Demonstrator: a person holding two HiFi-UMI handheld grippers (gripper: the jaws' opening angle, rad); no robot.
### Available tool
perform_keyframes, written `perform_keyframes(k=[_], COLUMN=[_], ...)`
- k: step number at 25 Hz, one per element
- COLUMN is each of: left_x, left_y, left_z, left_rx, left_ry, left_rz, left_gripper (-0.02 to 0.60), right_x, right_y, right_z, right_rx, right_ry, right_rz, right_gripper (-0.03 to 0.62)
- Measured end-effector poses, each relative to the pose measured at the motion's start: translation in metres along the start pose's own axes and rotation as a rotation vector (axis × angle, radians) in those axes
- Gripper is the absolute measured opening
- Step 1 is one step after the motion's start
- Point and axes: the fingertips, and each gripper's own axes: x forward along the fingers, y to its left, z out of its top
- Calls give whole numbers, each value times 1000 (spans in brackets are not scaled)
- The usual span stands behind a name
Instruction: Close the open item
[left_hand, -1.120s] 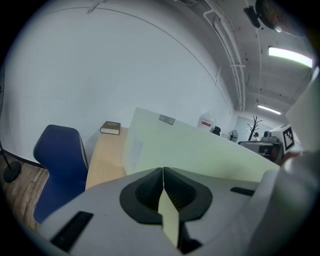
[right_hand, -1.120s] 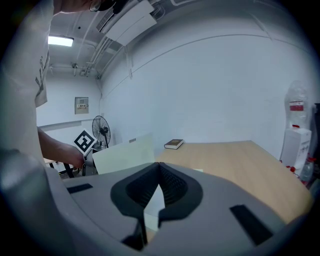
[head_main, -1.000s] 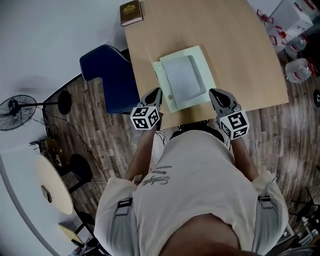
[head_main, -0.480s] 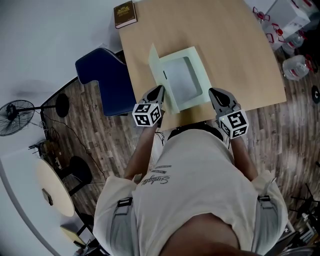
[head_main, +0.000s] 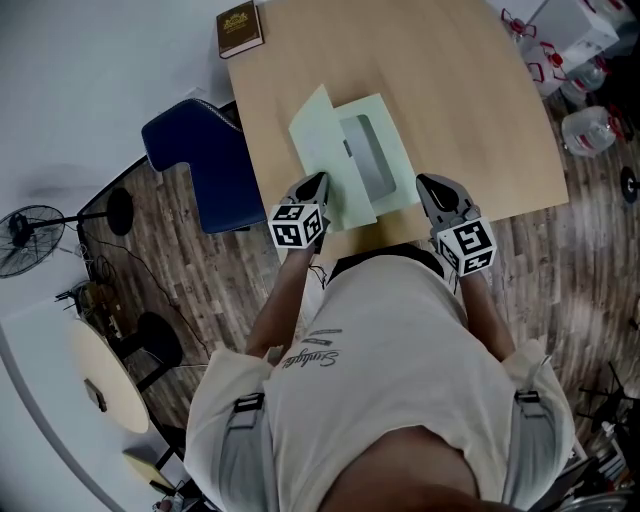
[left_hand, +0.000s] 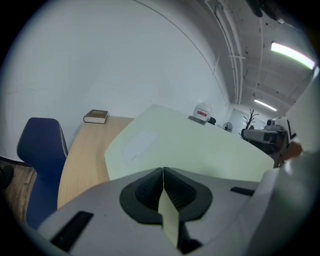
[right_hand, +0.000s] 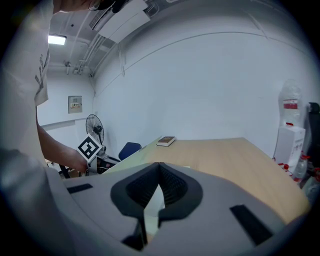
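Observation:
A pale green folder (head_main: 392, 150) lies near the front edge of the wooden table (head_main: 470, 110), with white paper inside. Its left cover (head_main: 322, 158) stands lifted and leans to the right over the inside. My left gripper (head_main: 312, 190) is shut on that cover's near edge. In the left gripper view the cover (left_hand: 200, 145) fills the middle, pinched in the left gripper (left_hand: 163, 172). My right gripper (head_main: 435, 195) sits at the folder's near right corner. In the right gripper view the right gripper (right_hand: 159, 167) is shut on a pale sheet edge.
A brown book (head_main: 238, 28) lies at the table's far left corner, also seen as the book (left_hand: 96, 116). A blue chair (head_main: 195, 160) stands left of the table. Water bottles and boxes (head_main: 590, 60) sit on the floor at right. A fan (head_main: 20, 230) stands far left.
The folder's left cover has risen from the table and swung to the right over the paper, held in my left gripper. The right gripper has stayed in place.

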Motion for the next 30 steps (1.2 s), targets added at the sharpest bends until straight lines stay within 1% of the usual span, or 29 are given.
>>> perform_keyframes(k=[10, 21, 30], left_x=[31, 58, 73], left_y=[-14, -26, -31], left_z=[-10, -20, -30], left_rx=[0, 23, 33], left_ry=[54, 129, 174], left_rz=[-31, -48, -53], left_gripper=[15, 15, 15], right_x=[0, -1, -5], right_y=[-25, -43, -52], right_z=[-5, -11, -21], right_rx=[14, 31, 54], right_ry=[13, 27, 38], right_rz=[-1, -13, -27], right_gripper=[-6, -6, -6])
